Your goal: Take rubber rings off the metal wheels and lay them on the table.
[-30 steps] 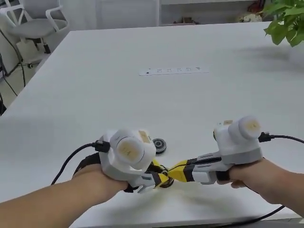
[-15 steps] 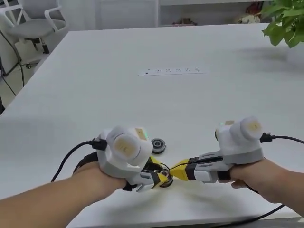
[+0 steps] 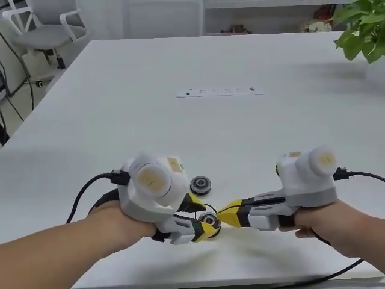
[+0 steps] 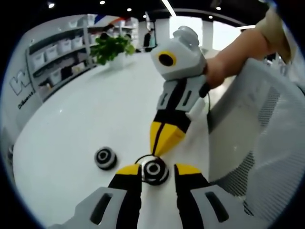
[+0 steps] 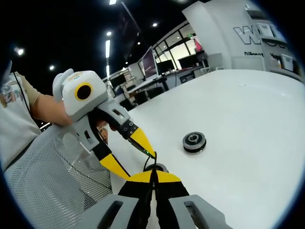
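Left gripper (image 4: 155, 170): jaws part open and clamped either side of a small round metal wheel with a dark hub (image 4: 154, 171), held just above the table at the near edge. Right gripper (image 5: 153, 178): yellow jaw tips fully together, nose-to-nose with the left one and touching that wheel's rim. A thin black rubber ring (image 5: 149, 161) loops up from between its tips. It looks pinched there and partly pulled off the wheel, but the ring is too thin to be sure. In the head view the two grippers meet low and centre, left gripper (image 3: 206, 227) over the wheel and right gripper (image 3: 222, 214) coming in from the right, with a hand wrapped round each body. A second metal wheel with a dark rim (image 3: 200, 185) lies flat on the table just beyond the left gripper, apart from both. The surface is a plain matte white table (image 3: 180, 132). A white power strip (image 3: 220, 91) lies flat mid-table, well away. Black cables (image 3: 84, 195) trail off both grippers. There is a green leafy plant (image 3: 363, 30) at the far right corner and a white office chair (image 3: 42, 30) past the far left corner. Wall shelving with white bins (image 4: 52, 64) stands behind the plant, and there are strip and spot ceiling lights (image 5: 108, 47) overhead.
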A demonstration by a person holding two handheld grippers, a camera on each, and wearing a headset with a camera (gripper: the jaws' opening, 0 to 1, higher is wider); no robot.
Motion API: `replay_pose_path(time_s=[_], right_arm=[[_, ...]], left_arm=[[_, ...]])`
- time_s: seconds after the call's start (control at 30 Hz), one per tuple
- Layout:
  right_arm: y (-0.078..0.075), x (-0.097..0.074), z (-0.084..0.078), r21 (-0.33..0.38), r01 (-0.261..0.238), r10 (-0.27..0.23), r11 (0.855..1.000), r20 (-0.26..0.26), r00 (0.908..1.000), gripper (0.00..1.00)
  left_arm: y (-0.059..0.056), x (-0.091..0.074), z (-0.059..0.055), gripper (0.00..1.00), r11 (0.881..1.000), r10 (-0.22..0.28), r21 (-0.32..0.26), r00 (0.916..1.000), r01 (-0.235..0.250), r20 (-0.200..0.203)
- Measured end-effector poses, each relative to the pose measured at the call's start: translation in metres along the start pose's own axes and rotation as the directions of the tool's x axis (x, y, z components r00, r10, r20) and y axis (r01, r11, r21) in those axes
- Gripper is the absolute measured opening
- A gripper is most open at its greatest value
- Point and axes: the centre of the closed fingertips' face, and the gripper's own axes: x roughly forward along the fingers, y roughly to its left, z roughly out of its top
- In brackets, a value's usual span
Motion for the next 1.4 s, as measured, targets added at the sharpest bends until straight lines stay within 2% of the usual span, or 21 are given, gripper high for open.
replay_pose_path(time_s=[0.33,0.57,0.9,1.13,1.4], right_arm=[[0.004,-0.002,0.007,-0.007,-0.008,0.008,1.000,0.006,1.0000,0.00],[0.007,-0.002,0.019,-0.017,-0.010,0.010,1.000,0.013,0.9999,0.00],[0.017,0.007,0.034,-0.037,-0.021,0.021,0.999,0.014,0.9997,0.00],[0.013,0.019,0.042,-0.050,-0.033,0.033,0.998,0.007,0.9994,0.00],[0.010,0.030,0.047,-0.058,-0.038,0.037,0.998,-0.008,0.9993,0.00]], left_arm=[[-0.001,-0.018,0.008,0.33,1.000,0.006,0.000,0.9994,-0.006,0.035],[0.000,-0.033,0.010,0.38,1.000,0.018,-0.012,0.9981,-0.017,0.059],[0.010,-0.054,0.000,0.47,0.998,0.050,-0.043,0.9973,-0.048,0.054],[0.017,-0.068,-0.003,0.51,0.996,0.074,-0.052,0.9954,-0.071,0.062],[0.025,-0.079,-0.013,0.57,0.991,0.098,-0.093,0.9936,-0.092,0.056]])
